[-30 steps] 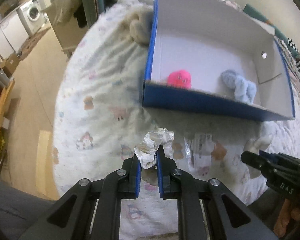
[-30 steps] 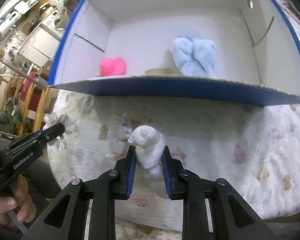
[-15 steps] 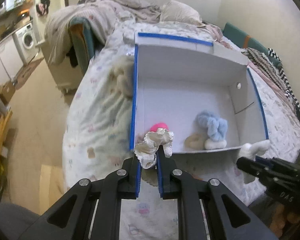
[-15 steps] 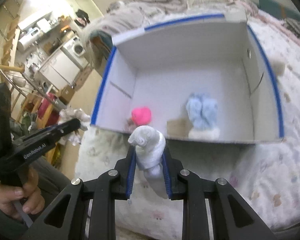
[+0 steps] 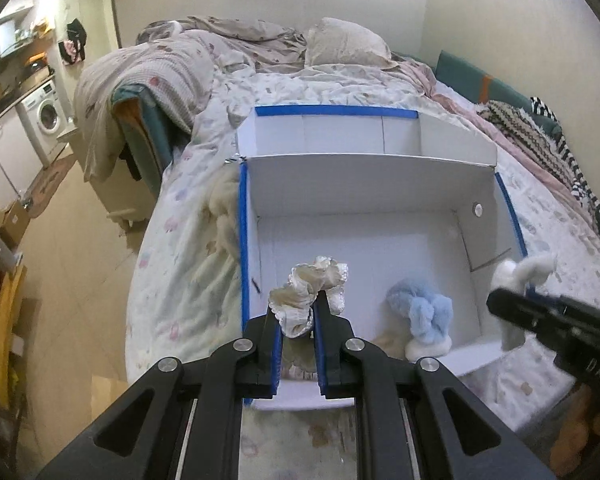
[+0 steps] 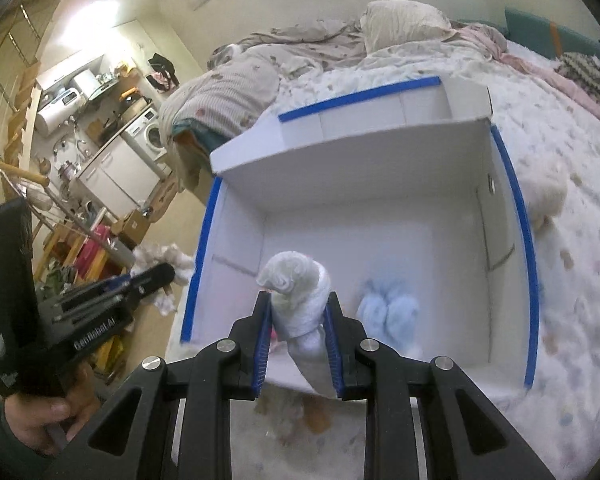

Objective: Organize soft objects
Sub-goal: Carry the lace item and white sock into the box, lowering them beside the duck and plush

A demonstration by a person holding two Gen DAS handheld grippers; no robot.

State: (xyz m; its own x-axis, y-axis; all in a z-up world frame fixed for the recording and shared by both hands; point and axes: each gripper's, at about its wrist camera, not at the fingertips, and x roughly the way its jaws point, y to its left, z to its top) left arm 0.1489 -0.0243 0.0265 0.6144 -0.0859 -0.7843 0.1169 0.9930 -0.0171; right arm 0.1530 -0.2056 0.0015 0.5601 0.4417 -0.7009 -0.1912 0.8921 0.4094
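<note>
My left gripper [image 5: 297,308] is shut on a cream satin scrunchie [image 5: 310,288] and holds it above the near left part of the white box with blue edges [image 5: 364,176]. My right gripper [image 6: 298,300] is shut on a rolled white sock [image 6: 300,292] above the box's near side [image 6: 340,168]. A fluffy light blue soft item [image 5: 422,310] lies inside the box, also in the right wrist view [image 6: 386,310]. A bit of pink shows under the sock [image 6: 274,334].
The box sits on a bed with a patterned white cover [image 5: 180,248]. A cream fluffy item [image 5: 222,216] lies left of the box. Pillows and bedding [image 5: 340,44] lie beyond. Floor and a washing machine [image 5: 46,114] are at the left.
Both grippers rose and moved forward from in front of the box's near wall to above the box. Each keeps its hold on its item.
</note>
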